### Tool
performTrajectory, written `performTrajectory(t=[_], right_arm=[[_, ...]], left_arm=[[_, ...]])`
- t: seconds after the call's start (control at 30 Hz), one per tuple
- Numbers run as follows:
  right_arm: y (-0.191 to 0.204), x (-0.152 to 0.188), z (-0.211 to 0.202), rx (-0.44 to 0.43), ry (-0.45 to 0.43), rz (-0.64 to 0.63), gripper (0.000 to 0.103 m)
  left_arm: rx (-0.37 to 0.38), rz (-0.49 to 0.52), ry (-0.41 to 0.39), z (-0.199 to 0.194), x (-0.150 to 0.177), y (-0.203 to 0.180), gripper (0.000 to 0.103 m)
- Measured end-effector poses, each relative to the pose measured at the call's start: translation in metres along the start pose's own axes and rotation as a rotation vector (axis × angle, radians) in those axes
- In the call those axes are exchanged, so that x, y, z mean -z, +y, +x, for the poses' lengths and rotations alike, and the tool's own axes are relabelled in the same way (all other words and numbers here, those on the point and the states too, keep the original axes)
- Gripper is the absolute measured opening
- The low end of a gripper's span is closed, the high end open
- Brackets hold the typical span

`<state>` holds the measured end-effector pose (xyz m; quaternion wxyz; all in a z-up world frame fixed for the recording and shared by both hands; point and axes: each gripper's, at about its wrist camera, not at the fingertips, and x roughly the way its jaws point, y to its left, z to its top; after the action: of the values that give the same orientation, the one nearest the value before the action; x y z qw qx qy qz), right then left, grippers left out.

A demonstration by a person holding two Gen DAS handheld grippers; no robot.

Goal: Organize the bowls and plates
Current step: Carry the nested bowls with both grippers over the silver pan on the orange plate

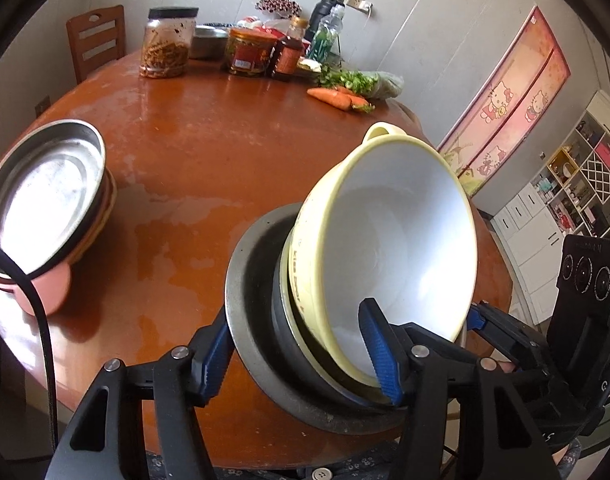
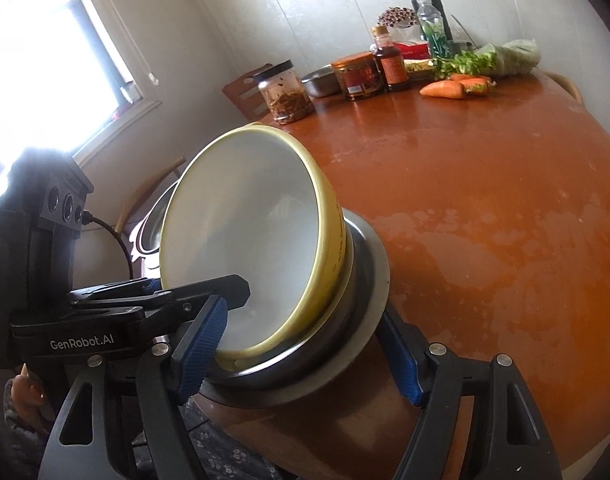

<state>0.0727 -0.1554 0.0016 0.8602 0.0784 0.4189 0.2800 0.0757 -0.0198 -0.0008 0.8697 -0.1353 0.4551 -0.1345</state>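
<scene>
Left fingers (image 1: 301, 356): spread wide around the near edge of the bowl stack, one blue pad outside the metal rim, the other inside the yellow bowl; I judge them straddling, not yet pinching.
Right fingers (image 2: 301, 356): also spread, one pad inside the yellow bowl, the other outside the metal rim on the far side.
Yellow bowl (image 1: 397, 240): nested in the steel bowl (image 1: 249, 316), tipped up on edge so its white hollow faces the grippers.
Stack position: at the near edge of the surface (image 1: 225, 152), straight ahead of both grippers, about equally near to each.
Plate pile (image 1: 45, 200): off to the left, steel plate on top; the likely destination, nearer the left hand.
Left view only: shows that pile clearly.
Right view only: shows the window and the left gripper's body beside the bowl.
Far end: jars (image 1: 169, 44), bottles, carrots (image 1: 337, 98).
</scene>
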Motion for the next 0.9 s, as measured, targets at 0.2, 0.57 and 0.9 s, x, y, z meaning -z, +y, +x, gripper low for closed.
performTrajectory(t=[0.2,0.57,0.9], right_arm=[[0.018,-0.016,0.005,-0.034,-0.019,-0.035,0.077],[0.092,-0.065,0.047,-0.135,-0.031,-0.169,0.077],[0.152,-0.098,0.106,-0.206,-0.016,-0.258,0.077]], left_arm=[[-0.021,-0.020,-0.041,-0.026,-0.009,0.015,0.060],[-0.115,-0.078,-0.129,-0.084,-0.032,0.080,0.060],[-0.173,-0.146,-0.166,-0.106,-0.050,0.145,0.060]])
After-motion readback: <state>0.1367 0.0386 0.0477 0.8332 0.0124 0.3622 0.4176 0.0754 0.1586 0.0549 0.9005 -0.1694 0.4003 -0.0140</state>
